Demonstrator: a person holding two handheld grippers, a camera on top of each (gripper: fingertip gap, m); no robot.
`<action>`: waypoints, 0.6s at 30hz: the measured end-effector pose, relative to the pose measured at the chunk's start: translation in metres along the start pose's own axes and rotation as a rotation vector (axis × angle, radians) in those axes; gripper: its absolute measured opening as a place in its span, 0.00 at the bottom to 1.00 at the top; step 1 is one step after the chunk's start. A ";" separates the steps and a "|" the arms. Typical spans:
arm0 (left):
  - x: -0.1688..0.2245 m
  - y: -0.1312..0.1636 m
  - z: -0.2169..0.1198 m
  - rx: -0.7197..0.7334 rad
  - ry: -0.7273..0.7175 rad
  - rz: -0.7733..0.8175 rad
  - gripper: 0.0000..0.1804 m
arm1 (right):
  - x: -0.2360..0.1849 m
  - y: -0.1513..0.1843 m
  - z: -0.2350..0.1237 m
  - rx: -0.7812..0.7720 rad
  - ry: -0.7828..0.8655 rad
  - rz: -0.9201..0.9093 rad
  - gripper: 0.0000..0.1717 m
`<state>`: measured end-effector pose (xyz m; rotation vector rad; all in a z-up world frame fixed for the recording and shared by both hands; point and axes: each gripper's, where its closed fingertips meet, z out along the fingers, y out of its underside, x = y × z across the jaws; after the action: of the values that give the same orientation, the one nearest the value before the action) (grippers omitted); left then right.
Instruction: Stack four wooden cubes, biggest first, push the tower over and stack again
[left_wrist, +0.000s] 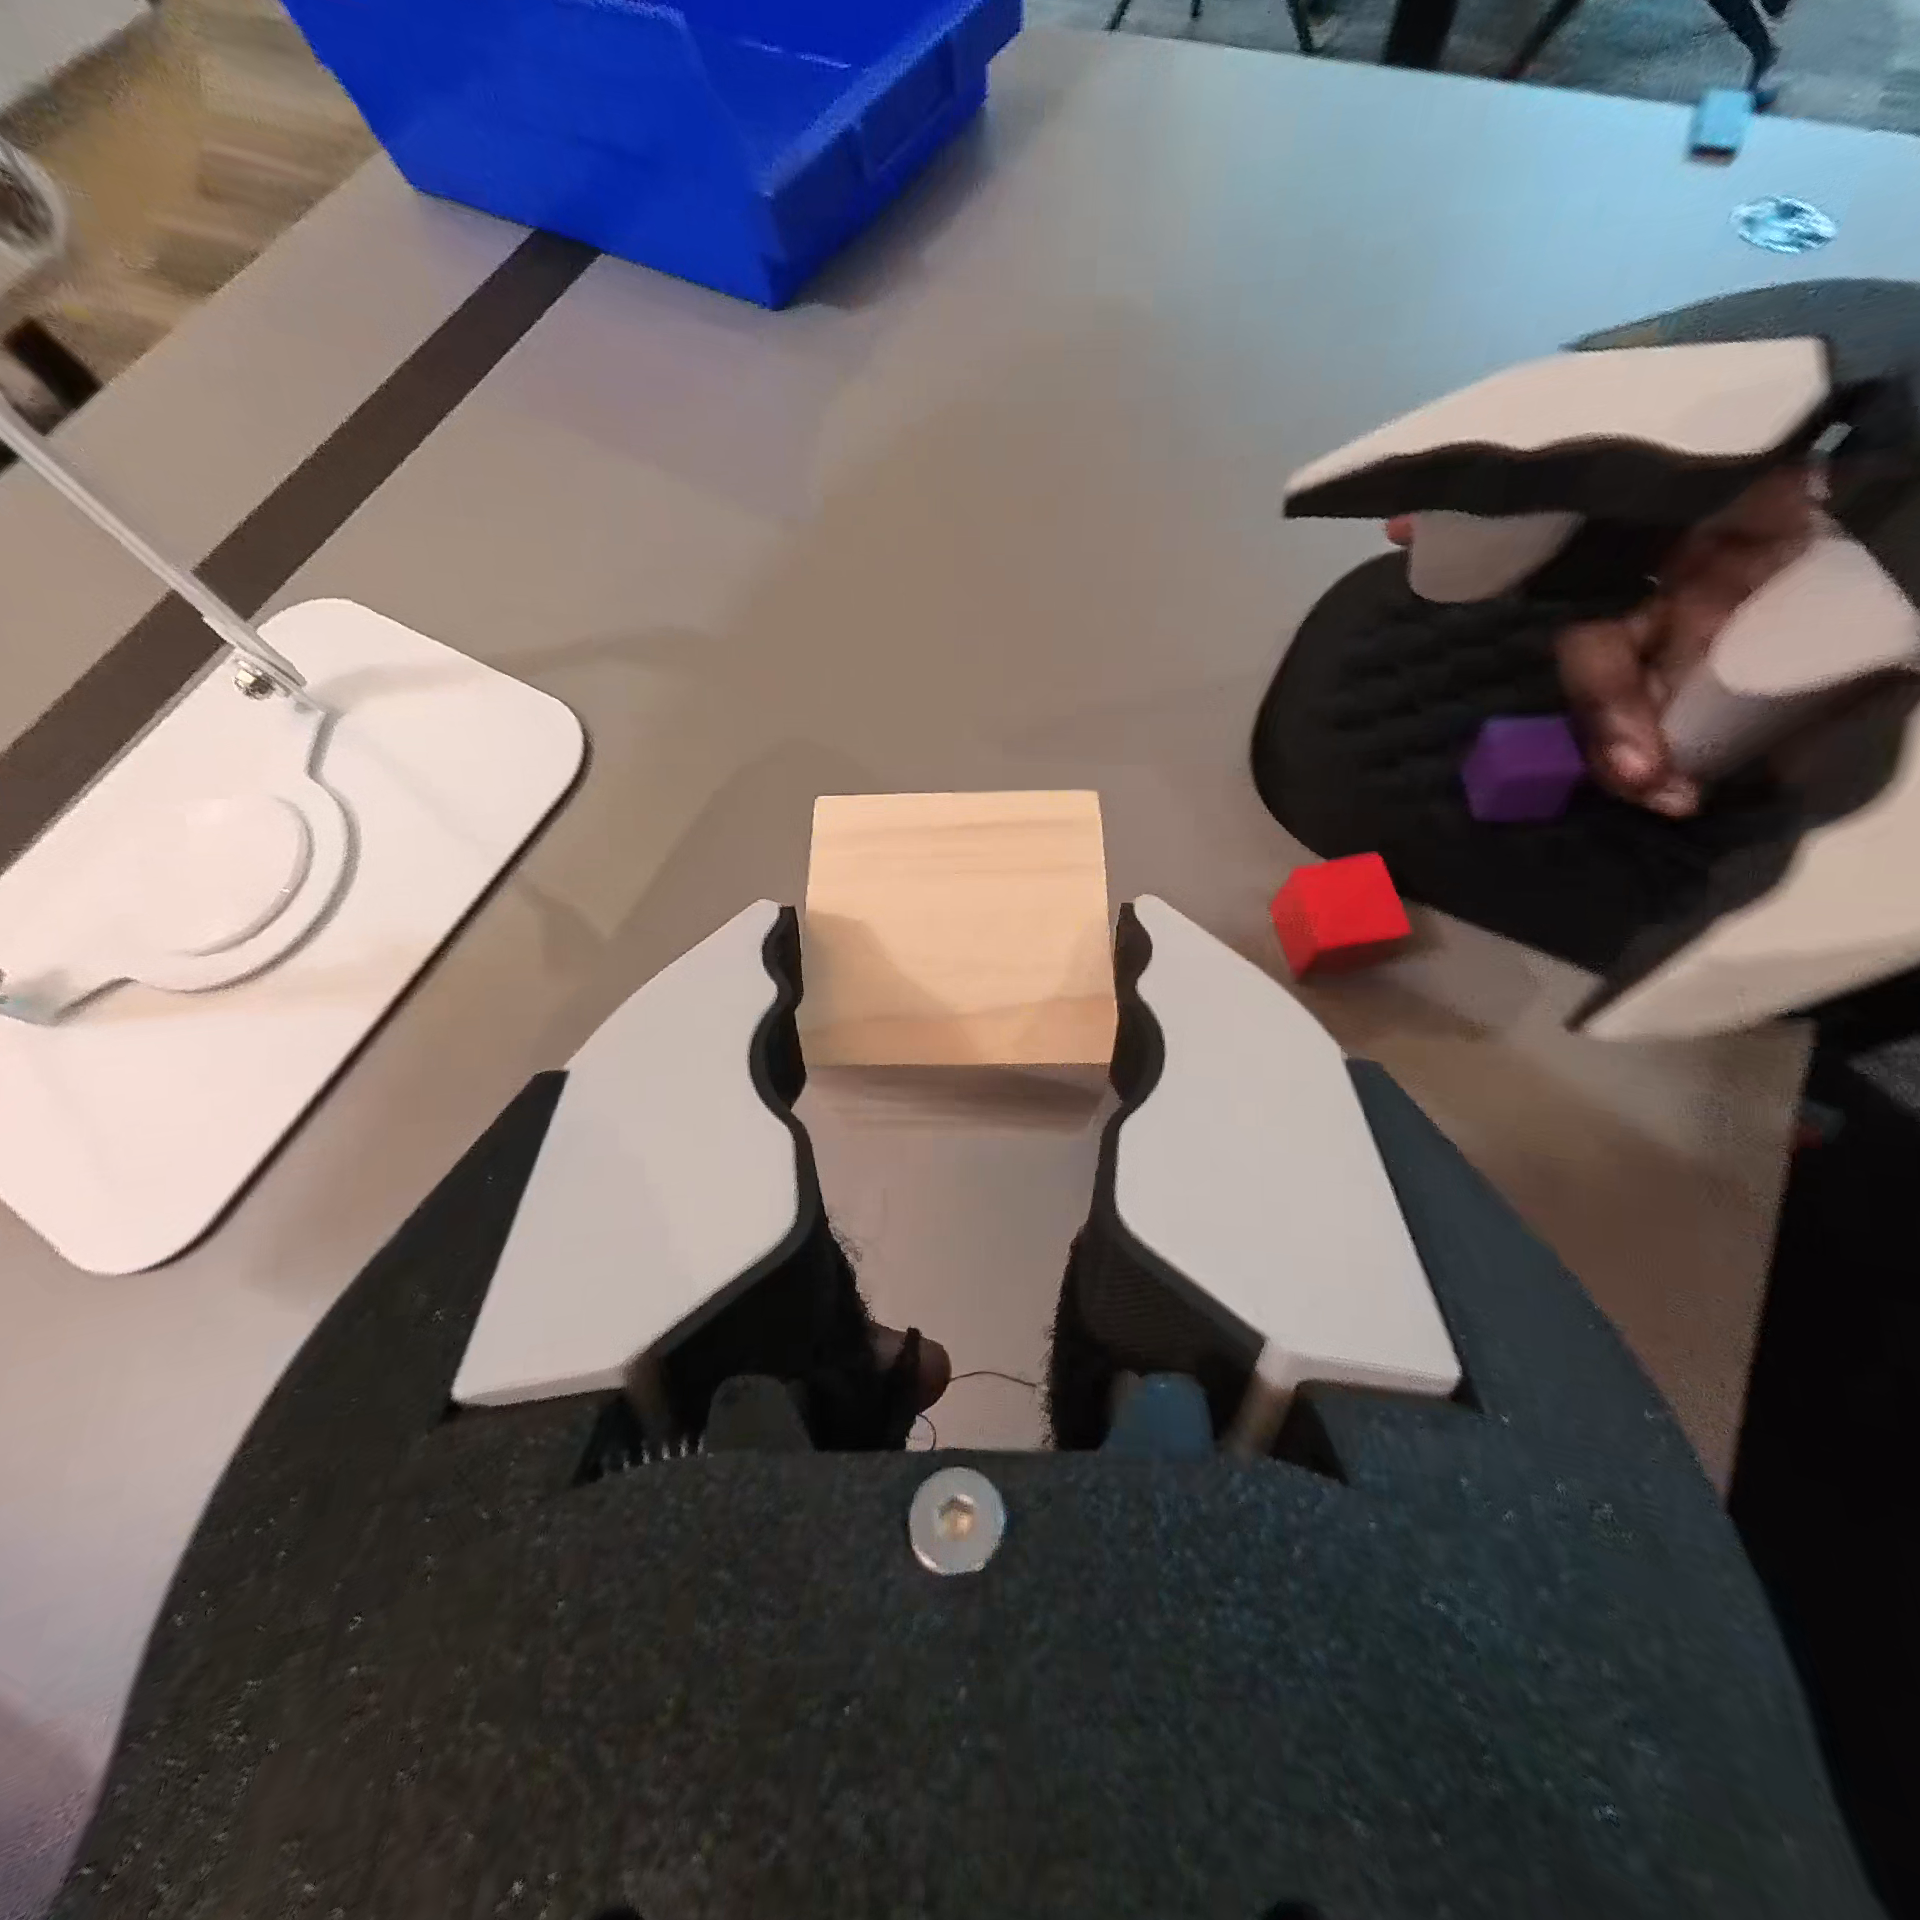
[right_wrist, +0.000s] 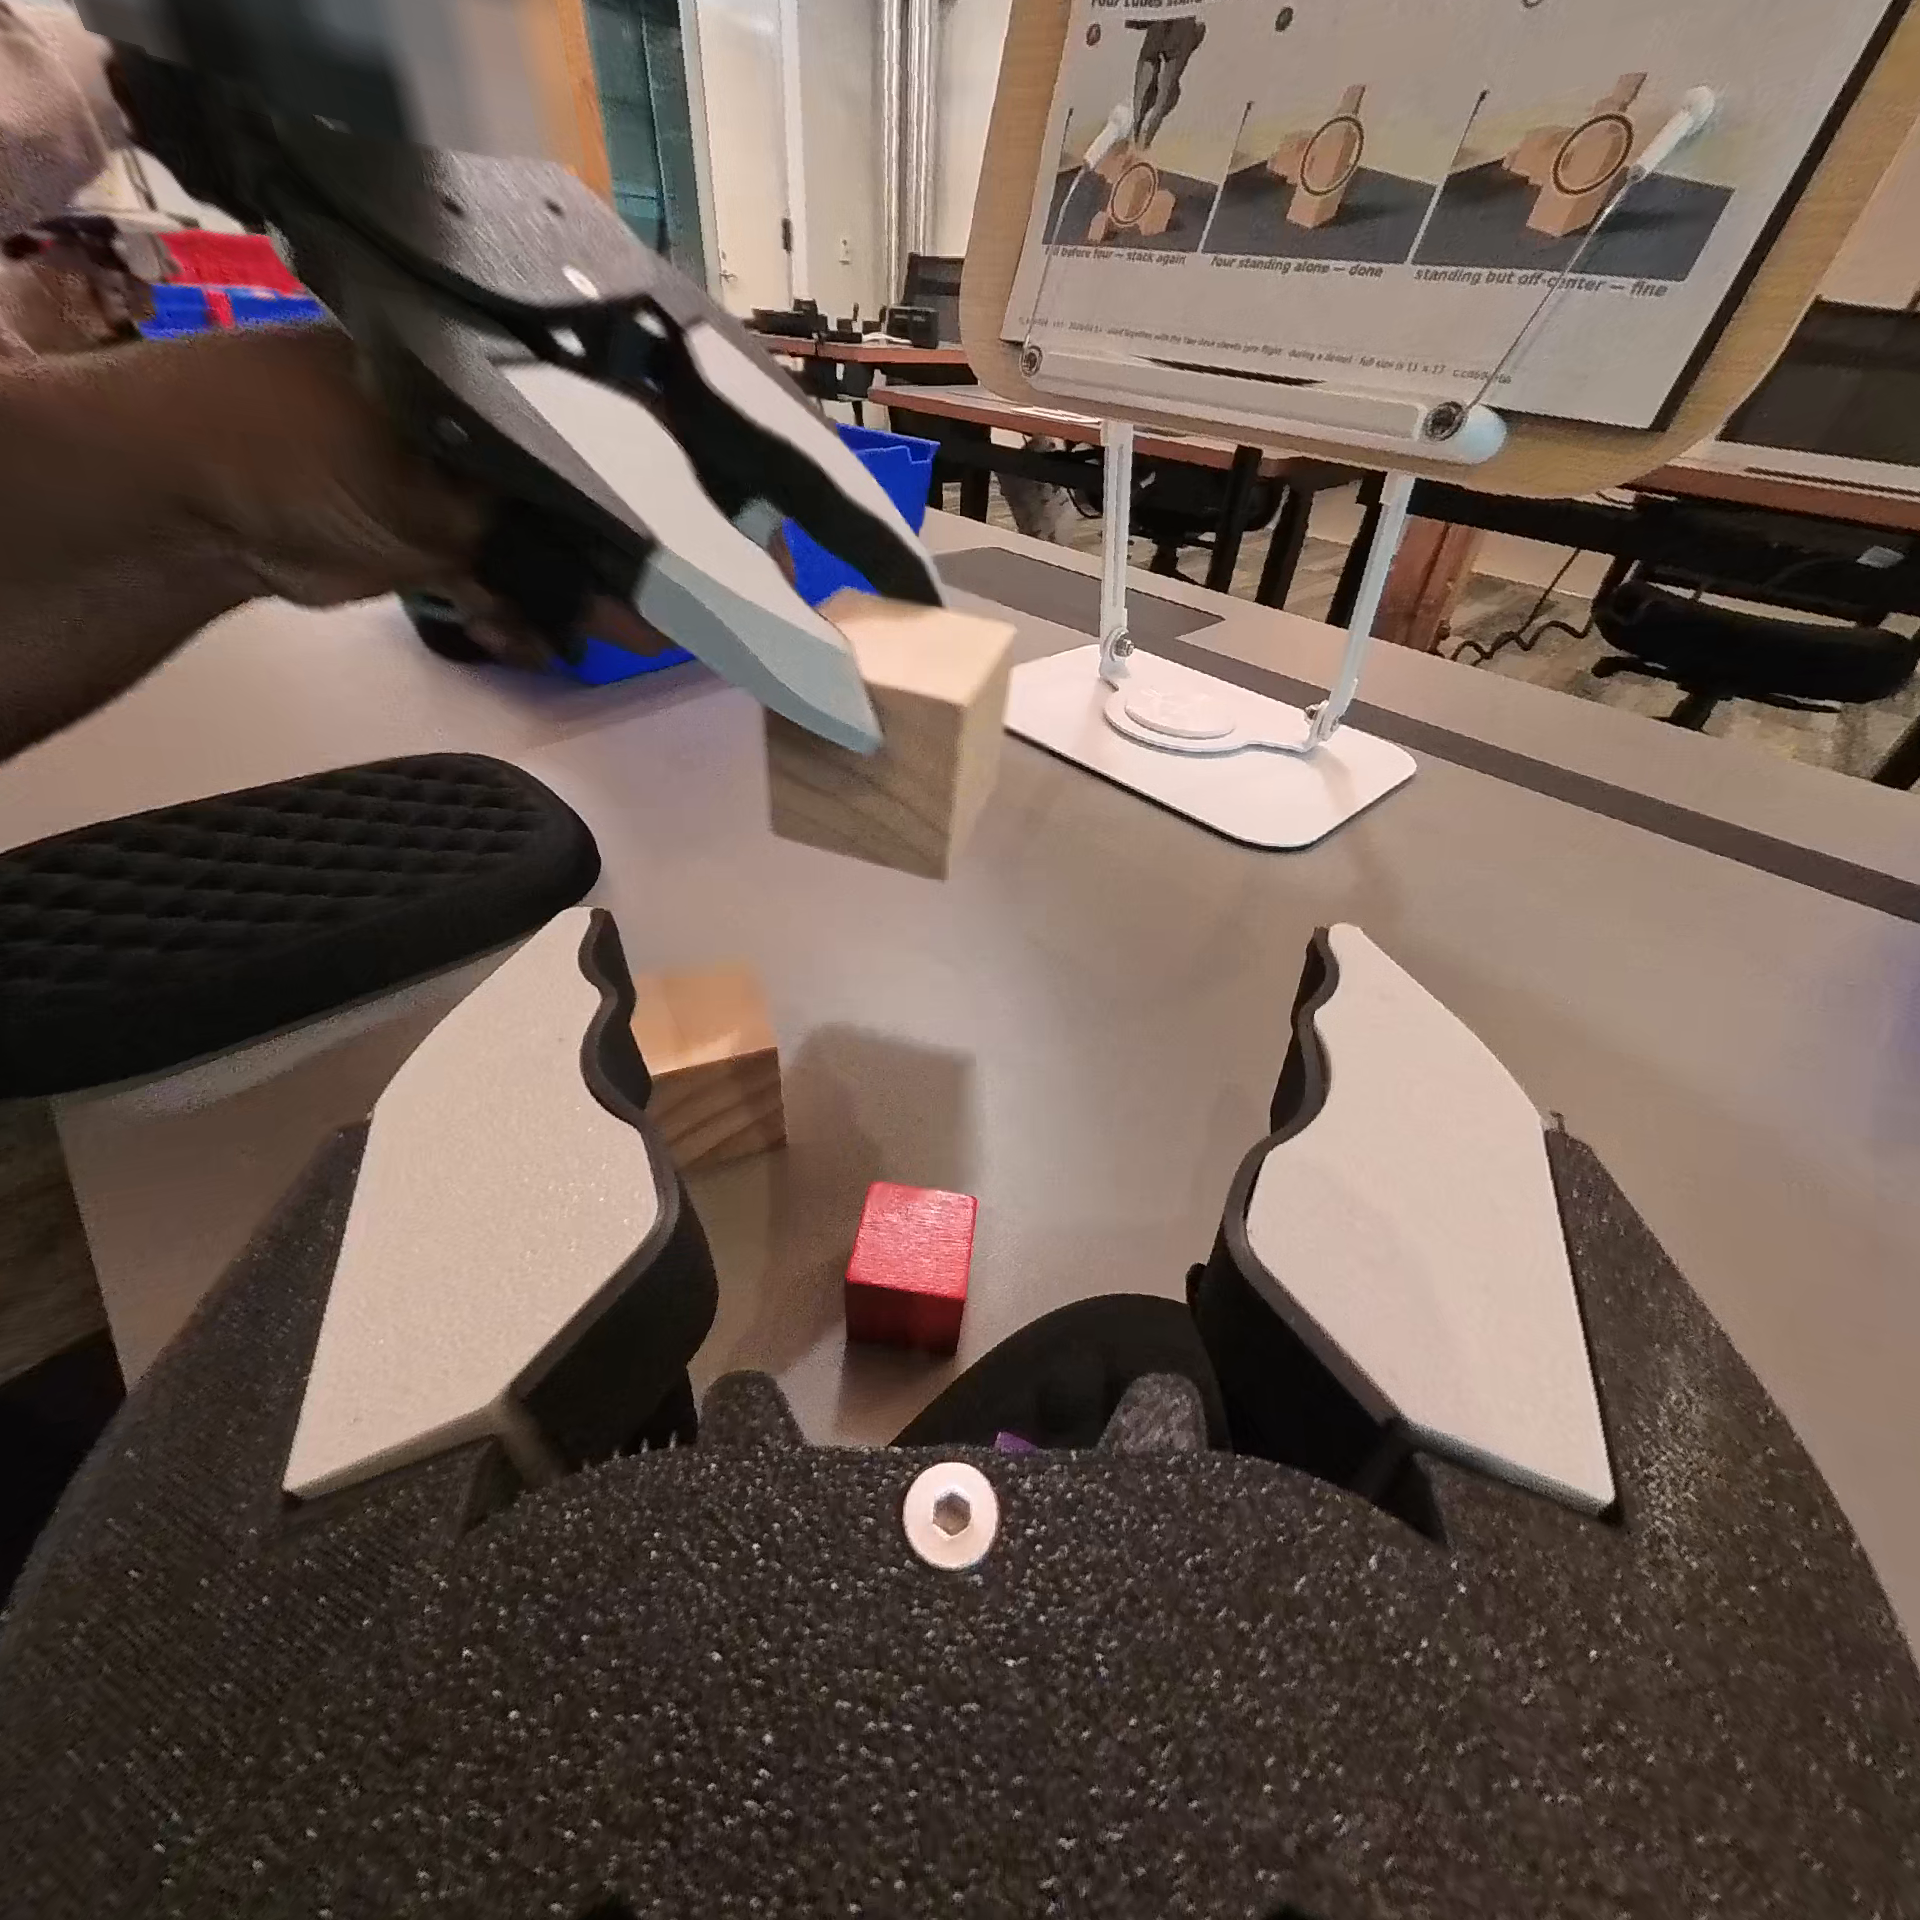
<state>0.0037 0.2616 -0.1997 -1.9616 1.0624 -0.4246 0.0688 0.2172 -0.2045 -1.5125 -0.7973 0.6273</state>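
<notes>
Squarely in left claw (left_wrist: 958, 940): wooden cube (left_wrist: 956, 925).

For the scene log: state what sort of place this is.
Probably an office or lab workroom: a grey table, more desks and office chairs behind, and an instruction sheet on a white stand. Left gripper holds a wooden cube.

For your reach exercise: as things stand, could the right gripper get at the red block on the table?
Probably yes. The right gripper has its fingers wide apart with nothing between them, and the red block sits on bare table just below. The small wooden block stands beside it, apart.
</notes>
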 end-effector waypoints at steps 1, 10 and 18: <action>-0.001 0.001 0.009 -0.003 -0.016 -0.016 0.32 | 0.000 0.000 0.000 -0.001 -0.002 0.003 0.69; -0.009 0.014 0.039 0.008 -0.183 -0.188 0.32 | 0.002 0.000 0.000 0.003 0.019 0.002 0.68; -0.001 0.027 0.054 -0.006 -0.210 -0.211 0.32 | 0.001 0.000 0.000 0.000 0.025 -0.017 0.68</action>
<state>0.0227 0.2828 -0.2531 -2.0804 0.7289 -0.3203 0.0697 0.2180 -0.2044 -1.5094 -0.7904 0.5948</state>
